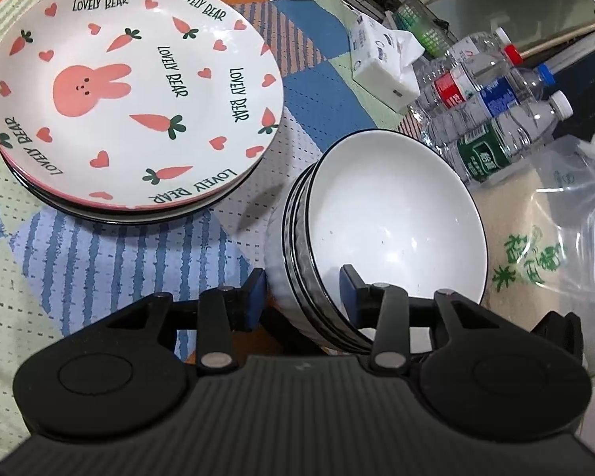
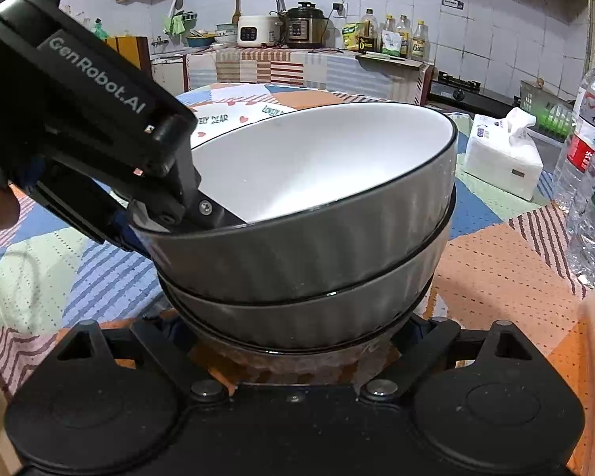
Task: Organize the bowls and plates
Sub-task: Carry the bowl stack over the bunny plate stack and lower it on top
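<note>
A stack of white bowls (image 1: 384, 222) with black rims and grey ribbed walls stands on the patchwork tablecloth. My left gripper (image 1: 303, 297) straddles the near rim of the stack, one blue pad inside the top bowl, one outside; its jaws are wide apart. In the right wrist view the same stack (image 2: 317, 214) fills the middle, with the left gripper (image 2: 166, 202) at the top bowl's rim. My right gripper (image 2: 297, 341) sits low, jaws spread on either side of the stack's base, fingertips hidden. A stack of plates (image 1: 135, 91) with a rabbit-and-carrot top plate lies at the left.
A tissue pack (image 1: 384, 67), several water bottles (image 1: 492, 119) and a clear rice bag (image 1: 543, 246) crowd the right. In the right wrist view the tissue pack (image 2: 499, 158) and bottles (image 2: 587, 150) stand right; a kitchen counter with cookers (image 2: 281, 27) is behind.
</note>
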A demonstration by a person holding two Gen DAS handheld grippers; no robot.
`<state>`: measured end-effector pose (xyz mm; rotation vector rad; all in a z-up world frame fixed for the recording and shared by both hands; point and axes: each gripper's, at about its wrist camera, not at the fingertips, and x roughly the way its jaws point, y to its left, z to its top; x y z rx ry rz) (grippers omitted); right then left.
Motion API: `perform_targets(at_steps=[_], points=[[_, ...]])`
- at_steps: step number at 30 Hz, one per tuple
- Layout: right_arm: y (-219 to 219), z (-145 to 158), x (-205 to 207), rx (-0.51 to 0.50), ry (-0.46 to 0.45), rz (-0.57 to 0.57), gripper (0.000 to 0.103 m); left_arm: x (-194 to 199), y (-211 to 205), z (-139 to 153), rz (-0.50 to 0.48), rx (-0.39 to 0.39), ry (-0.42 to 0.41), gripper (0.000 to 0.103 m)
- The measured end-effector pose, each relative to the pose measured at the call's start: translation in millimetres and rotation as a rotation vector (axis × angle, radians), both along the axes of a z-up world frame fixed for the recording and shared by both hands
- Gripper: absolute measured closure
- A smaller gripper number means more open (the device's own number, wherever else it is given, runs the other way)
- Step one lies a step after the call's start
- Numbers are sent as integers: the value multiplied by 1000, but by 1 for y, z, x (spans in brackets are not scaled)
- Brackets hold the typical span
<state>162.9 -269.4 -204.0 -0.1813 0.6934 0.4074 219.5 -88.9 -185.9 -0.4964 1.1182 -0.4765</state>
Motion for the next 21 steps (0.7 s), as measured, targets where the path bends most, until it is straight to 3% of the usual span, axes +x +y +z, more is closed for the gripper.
perform_targets(at_steps=[11,21], points=[[8,24,-17,13,-76,25,8,-16,17,38,-2,2,-37,65],[28,58,-17,39,-134,63,8,-18,41,89,-25,60,-93,65]])
